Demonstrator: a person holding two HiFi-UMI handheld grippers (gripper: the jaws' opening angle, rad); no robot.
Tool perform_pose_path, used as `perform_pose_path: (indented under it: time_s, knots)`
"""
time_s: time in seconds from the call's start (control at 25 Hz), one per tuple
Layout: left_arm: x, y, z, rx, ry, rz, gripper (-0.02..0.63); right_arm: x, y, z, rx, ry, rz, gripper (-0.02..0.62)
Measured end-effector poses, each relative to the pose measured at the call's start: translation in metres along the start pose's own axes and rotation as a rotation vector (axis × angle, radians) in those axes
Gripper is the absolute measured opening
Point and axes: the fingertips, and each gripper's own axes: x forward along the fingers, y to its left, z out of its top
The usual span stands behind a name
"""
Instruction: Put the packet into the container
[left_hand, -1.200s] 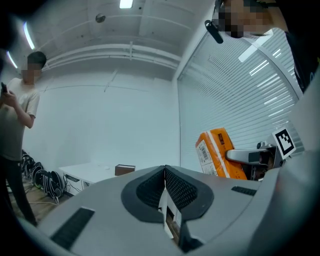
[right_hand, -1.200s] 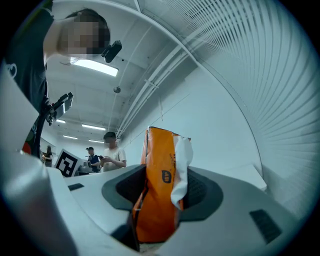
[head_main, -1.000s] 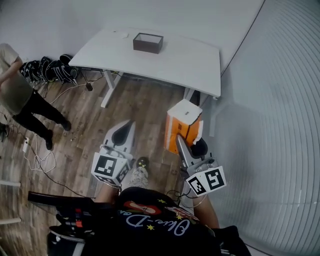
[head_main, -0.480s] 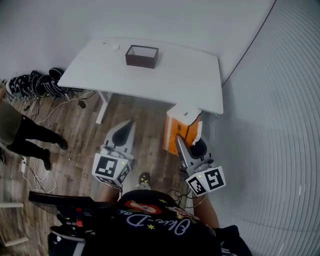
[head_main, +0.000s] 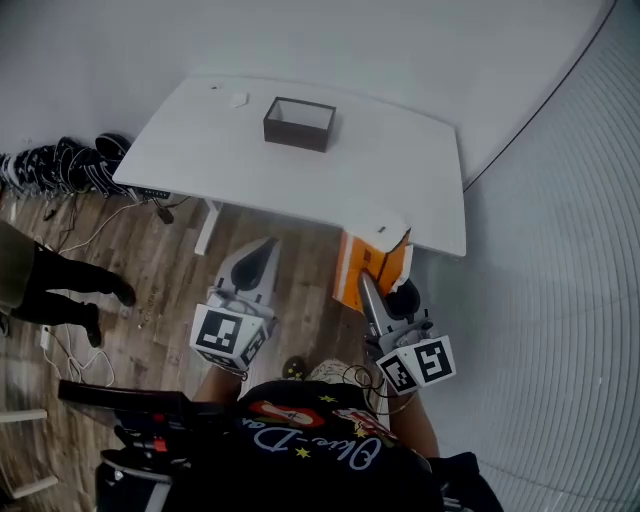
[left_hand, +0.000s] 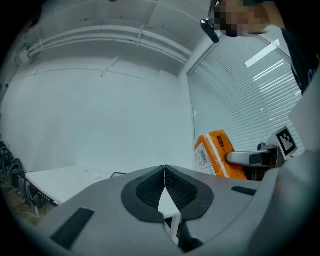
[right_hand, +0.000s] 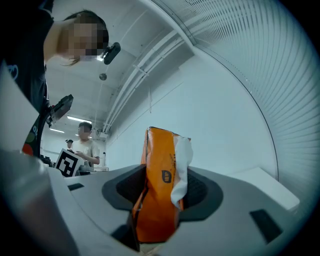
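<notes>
Two grippers showed in the head view, held out above a wooden floor (head_main: 150, 270). The left gripper (head_main: 266, 247) pointed toward a white table (head_main: 190, 150). The right gripper (head_main: 366, 283) held an orange packet (head_main: 372, 262) upright at the table's near edge, toward its right end. A dark open container (head_main: 299, 124) stood on the far middle of the table, well apart from the packet. A person's legs (head_main: 60, 295) showed at the left edge.

From the left gripper view, the left gripper (left_hand: 164, 172) had its jaws pressed together with nothing between them. The packet (left_hand: 215, 152) hung off to the right, clamped by the right gripper (left_hand: 247, 158).

From the right gripper view, the right gripper (right_hand: 161, 197) had its jaws clamped on the packet (right_hand: 156, 170). It stood upright between them, with a white flap along its right side. Another person (right_hand: 86, 146) stood far off at the left.
</notes>
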Motion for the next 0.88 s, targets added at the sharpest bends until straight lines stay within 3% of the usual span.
perform_pose_path:
  time_s: [0.28, 0.56, 0.88]
  knots:
    - [-0.006, -0.003, -0.005, -0.001, -0.003, 0.005, 0.009, -0.001, -0.002, 0.005, -0.022, -0.005, 0.007, 0.207]
    - [0.009, 0.004, 0.014, 0.021, -0.019, 0.023, 0.009, 0.012, -0.015, 0.023, -0.026, -0.027, 0.019, 0.207]
    - [-0.021, -0.006, 0.015, 0.059, -0.07, 0.023, 0.009, -0.007, 0.011, 0.015, -0.051, -0.064, 0.063, 0.207]
